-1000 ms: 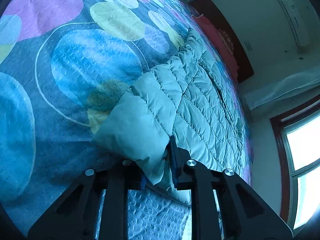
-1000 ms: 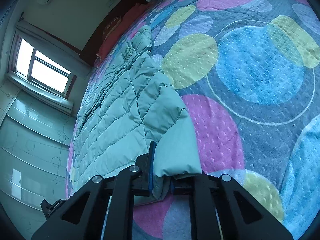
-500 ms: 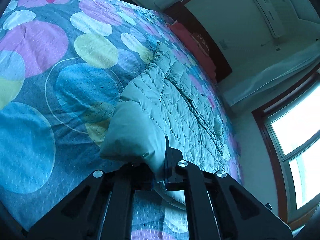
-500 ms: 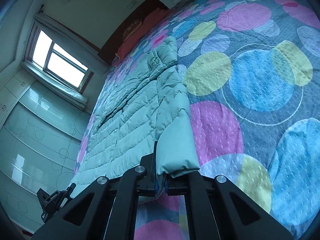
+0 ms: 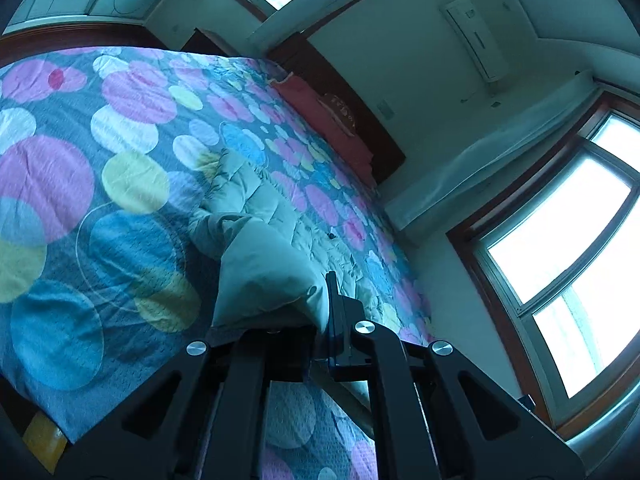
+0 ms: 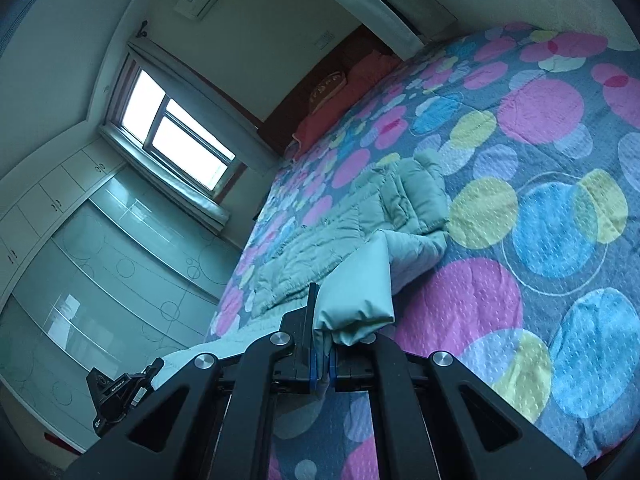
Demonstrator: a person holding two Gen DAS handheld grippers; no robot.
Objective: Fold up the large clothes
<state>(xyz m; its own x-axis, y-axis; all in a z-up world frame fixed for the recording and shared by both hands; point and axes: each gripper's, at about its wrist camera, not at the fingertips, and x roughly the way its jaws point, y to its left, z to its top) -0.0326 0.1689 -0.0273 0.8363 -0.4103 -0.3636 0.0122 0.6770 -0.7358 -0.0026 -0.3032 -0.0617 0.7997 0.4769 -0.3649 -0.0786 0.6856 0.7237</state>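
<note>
Left gripper (image 5: 320,332) and right gripper (image 6: 322,344) each clamped a lifted hem corner of the teal quilted jacket (image 6: 340,236) above the circle-patterned bedspread (image 6: 540,240).

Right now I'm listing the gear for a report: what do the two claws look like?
Both look alike. The left claw and right claw have matte black frames with angular cut-outs and round silver bolt heads. Each ends in flat, thin black fingers; the right one's pads are blue. No cables, sleeves or markings show on them.
</note>
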